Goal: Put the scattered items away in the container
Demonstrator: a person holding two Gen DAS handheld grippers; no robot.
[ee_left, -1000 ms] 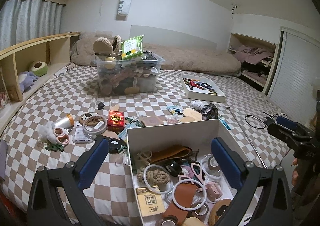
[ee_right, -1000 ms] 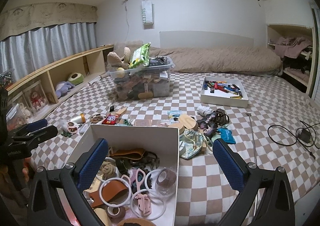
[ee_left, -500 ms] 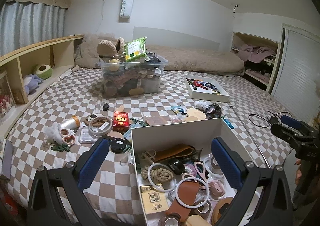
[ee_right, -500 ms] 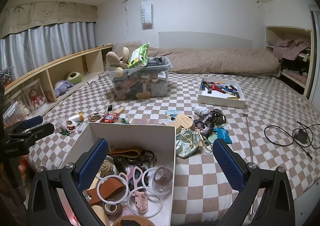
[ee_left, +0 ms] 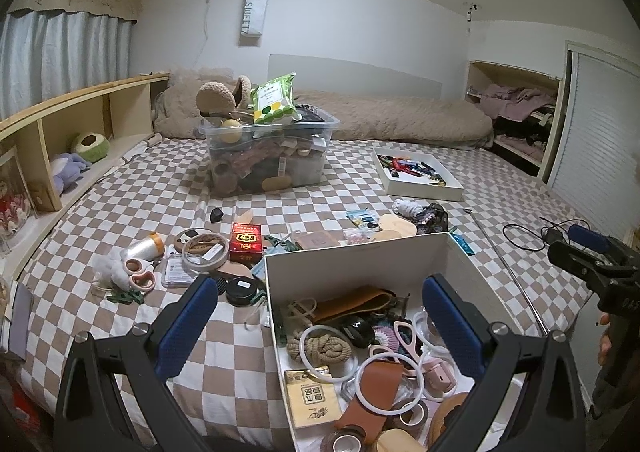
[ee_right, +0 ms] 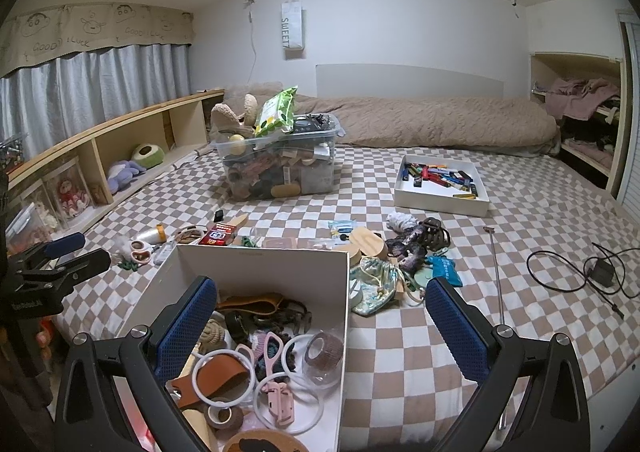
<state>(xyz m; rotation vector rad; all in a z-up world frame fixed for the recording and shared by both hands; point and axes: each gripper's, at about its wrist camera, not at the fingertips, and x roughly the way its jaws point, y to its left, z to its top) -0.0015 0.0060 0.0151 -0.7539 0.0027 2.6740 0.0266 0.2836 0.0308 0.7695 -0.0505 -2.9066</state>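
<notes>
Both your tools, left (ee_left: 320, 326) and right (ee_right: 320, 326), spread wide, empty, over white box (ee_left: 360, 252). Scissors (ee_left: 138, 272), red pack (ee_left: 245, 237) loose on bed (ee_left: 132, 196). Risk: reaching low, tool clips box wall, tips it.

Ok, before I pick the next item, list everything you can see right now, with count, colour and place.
White box: one, near bed edge, already holding rings, tape and leather pieces.
Clear bin: one, mid-bed, heaped full.
White tray: one, right of the bin, holding coloured pens.
Red box: one, on the bed left of the white box.
Pink scissors: one pair, far left of the scatter.
Tape ring: one, clear, beside the red box.
Drawstring pouch: one, pale green, right of the white box.
Black cable: one, far right.
Left tool: open, empty.
Right tool: open, empty.
</notes>
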